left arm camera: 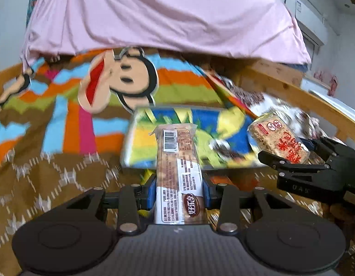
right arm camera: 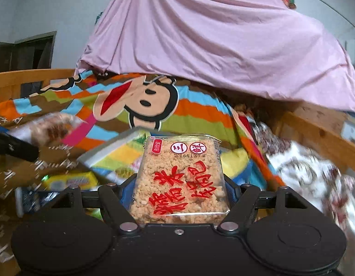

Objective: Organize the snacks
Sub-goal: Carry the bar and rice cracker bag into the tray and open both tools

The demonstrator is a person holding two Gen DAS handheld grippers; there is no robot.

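My left gripper (left arm camera: 180, 192) is shut on a long clear-wrapped pastry packet (left arm camera: 178, 172) with a barcode and holds it above the bed. My right gripper (right arm camera: 180, 189) is shut on a square rice-cracker packet (right arm camera: 180, 179) with red characters. That packet (left arm camera: 279, 140) and the right gripper (left arm camera: 299, 161) also show at the right of the left wrist view. A colourful flat box (left arm camera: 186, 135) lies on the bedspread just beyond both packets; it also shows in the right wrist view (right arm camera: 115, 158). The left gripper's packet (right arm camera: 48, 128) appears blurred at the left of the right wrist view.
The striped cartoon-monkey bedspread (left arm camera: 62, 119) covers the bed, with a pink sheet (left arm camera: 166, 16) draped behind. A wooden bed rail (left arm camera: 315, 101) runs along the right. A yellow snack packet (right arm camera: 71, 180) and a dark blue one (right arm camera: 32, 199) lie at the left. A floral cloth (right arm camera: 315, 172) lies right.
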